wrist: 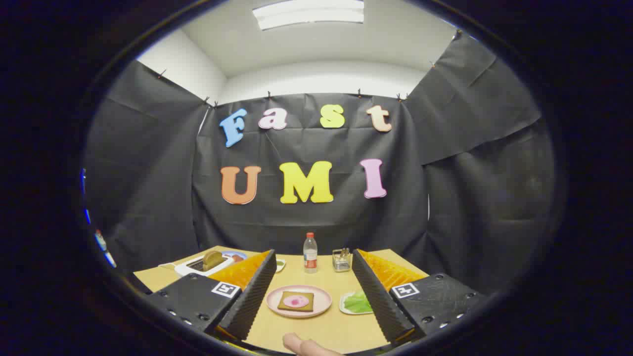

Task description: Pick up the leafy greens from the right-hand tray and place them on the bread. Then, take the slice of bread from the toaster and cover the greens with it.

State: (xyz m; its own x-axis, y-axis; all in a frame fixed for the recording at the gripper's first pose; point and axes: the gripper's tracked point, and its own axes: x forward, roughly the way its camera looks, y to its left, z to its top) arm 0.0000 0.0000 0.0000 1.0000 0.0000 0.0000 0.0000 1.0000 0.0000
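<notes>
Between the 2 fingers of the gripper point(314, 291), and a little ahead of them, a pink plate point(321, 305) sits on the worktop point(326, 329) with 1 slice of bread point(287, 304) on it; a pink round topping lies on that slice. The gripper is spread wide and holds nothing, its fingers raised above the worktop and framing the plate. Just beside the inner edge of the right finger, a small white tray point(344, 307) carries the leafy greens point(357, 302), partly hidden behind that finger. Beyond the left finger stands a white toaster point(195, 266) with 1 slice of toast point(212, 259) sticking up out of its slot. Further ahead, between the fingers, are a clear bottle point(310, 253) with a red cap and a small metal-looking holder point(341, 260). Near the base of the fingers a fingertip point(301, 344) of the person shows.

By my reading, nothing of the task is done yet: the greens are in their tray, the bread on the plate is uncovered, the toast is in the toaster. All steps are left, starting with closing on the greens.
</notes>
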